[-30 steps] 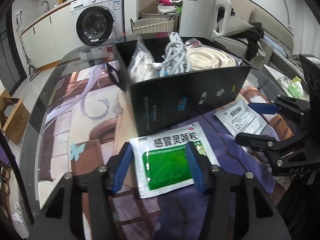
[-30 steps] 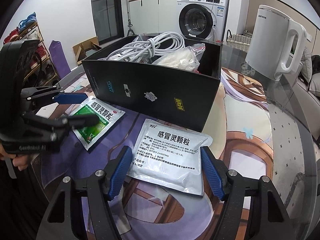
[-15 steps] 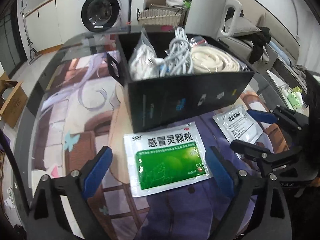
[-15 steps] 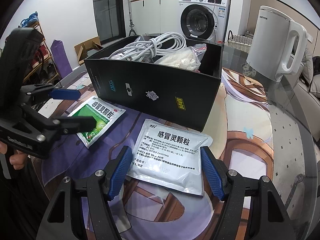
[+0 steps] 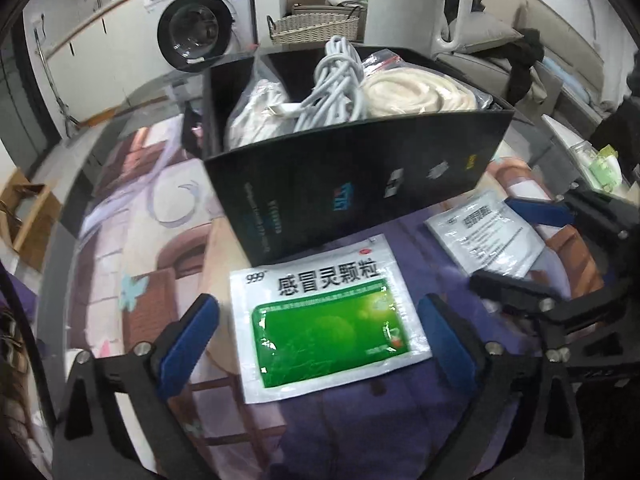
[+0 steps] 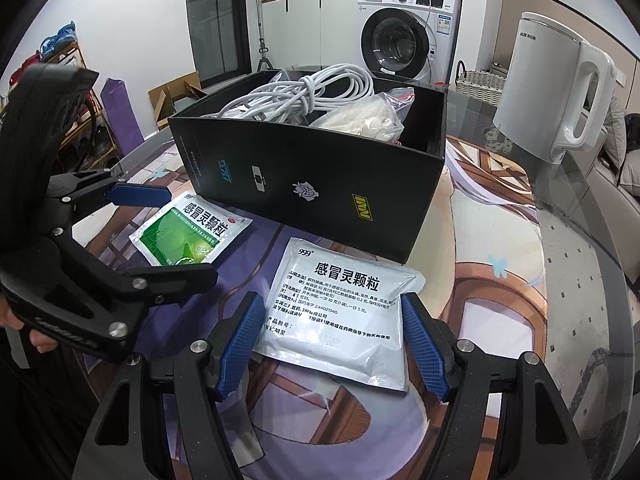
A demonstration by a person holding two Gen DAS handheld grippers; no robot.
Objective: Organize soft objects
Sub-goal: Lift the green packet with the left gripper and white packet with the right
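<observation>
Between the blue pads of the left gripper (image 5: 318, 334) lies the green sachet (image 5: 326, 322), flat on the printed table mat (image 5: 132, 240). The jaws have just been opening and now stand wide apart, clear of both side edges of the sachet, so nothing is held; I judge the spread is made to take the packet across its width. Its long axis runs from one pad to the other, and its printed title points away from the tool, toward the black box (image 5: 360, 184) just beyond it, where cables and bagged soft things already sit.

The right gripper (image 6: 334, 346) is half open around the white sachet (image 6: 340, 310), its pads beside the edges, apparently not pressing. This sachet's long side points forward to the box, a little tilted.
</observation>
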